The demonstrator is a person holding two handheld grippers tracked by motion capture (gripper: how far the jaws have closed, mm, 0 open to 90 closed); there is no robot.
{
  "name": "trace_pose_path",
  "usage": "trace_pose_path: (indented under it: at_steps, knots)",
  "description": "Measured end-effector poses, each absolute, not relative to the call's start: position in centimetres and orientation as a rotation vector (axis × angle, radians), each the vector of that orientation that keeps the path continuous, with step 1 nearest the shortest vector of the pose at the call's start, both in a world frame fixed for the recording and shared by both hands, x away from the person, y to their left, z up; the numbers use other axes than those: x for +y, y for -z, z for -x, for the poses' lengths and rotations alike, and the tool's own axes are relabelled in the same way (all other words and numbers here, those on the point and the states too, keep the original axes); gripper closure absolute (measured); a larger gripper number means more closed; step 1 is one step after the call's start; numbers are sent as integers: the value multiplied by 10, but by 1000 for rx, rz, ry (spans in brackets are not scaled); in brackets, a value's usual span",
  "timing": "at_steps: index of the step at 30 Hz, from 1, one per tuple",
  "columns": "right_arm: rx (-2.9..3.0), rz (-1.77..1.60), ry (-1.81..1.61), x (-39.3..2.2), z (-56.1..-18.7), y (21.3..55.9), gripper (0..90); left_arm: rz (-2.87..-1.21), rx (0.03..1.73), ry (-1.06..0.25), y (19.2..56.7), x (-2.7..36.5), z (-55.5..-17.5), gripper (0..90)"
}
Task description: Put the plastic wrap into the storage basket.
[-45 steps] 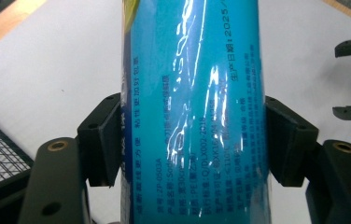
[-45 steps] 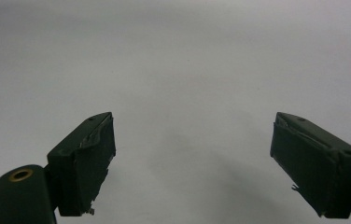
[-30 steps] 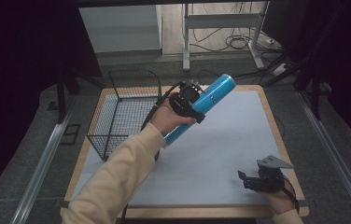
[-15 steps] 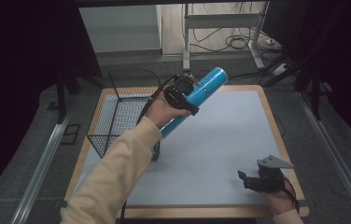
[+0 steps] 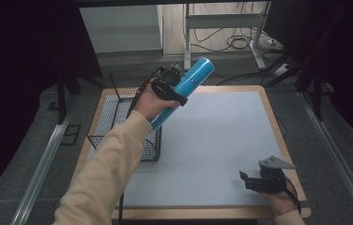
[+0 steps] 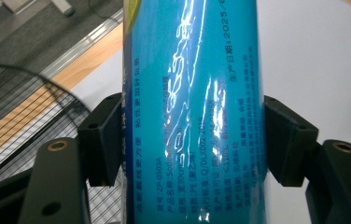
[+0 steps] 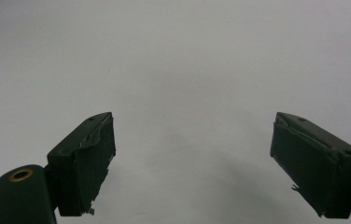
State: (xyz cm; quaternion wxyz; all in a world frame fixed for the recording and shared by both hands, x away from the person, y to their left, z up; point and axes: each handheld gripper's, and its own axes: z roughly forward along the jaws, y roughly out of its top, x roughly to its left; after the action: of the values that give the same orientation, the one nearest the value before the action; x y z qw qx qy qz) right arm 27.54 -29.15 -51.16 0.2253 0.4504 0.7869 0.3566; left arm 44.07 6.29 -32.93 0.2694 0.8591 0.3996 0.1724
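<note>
The left tool (image 5: 173, 89) clamps a blue tube (image 5: 184, 91), held tilted in the air beside the wire basket (image 5: 118, 122); placing it seems left. The right tool (image 5: 259, 180) rests released on the table (image 5: 212, 140).

A lab recording bay: dark curtains (image 5: 19, 56), floor cables (image 5: 231, 42), metal rails (image 5: 38, 173) around a table (image 5: 221, 136).

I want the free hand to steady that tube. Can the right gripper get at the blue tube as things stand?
Probably yes. The right gripper is open and holds nothing, and bare mat lies between it and the blue tube, which the left gripper holds aloft near the wire basket.
</note>
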Motion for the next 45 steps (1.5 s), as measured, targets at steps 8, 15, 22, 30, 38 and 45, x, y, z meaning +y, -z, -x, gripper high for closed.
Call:
trace_pose_path:
  at_steps: [8, 15, 22, 30, 38, 45]
  knots:
    - [2170, -1244, -981, -291, -275, 511, 143, -2304, 1120, -477, 333, 82, -445, 318]
    - [2172, -1244, -975, -291, -275, 512, 143, -2305, 1155, -485, 343, 95, -449, 318]
    - [2170, -1245, -973, -291, -276, 513, 143, -2296, 1205, -483, 352, 109, -454, 318]
    - [2171, -1243, -971, -290, -276, 513, 143, -2294, 1231, -495, 357, 120, -456, 318]
    - [2174, -1243, -967, -290, -276, 514, 143, -2303, 1263, -520, 364, 129, -466, 318]
    - [2172, -1244, -968, -291, -277, 514, 143, -2313, 1298, -527, 378, 136, -476, 318]
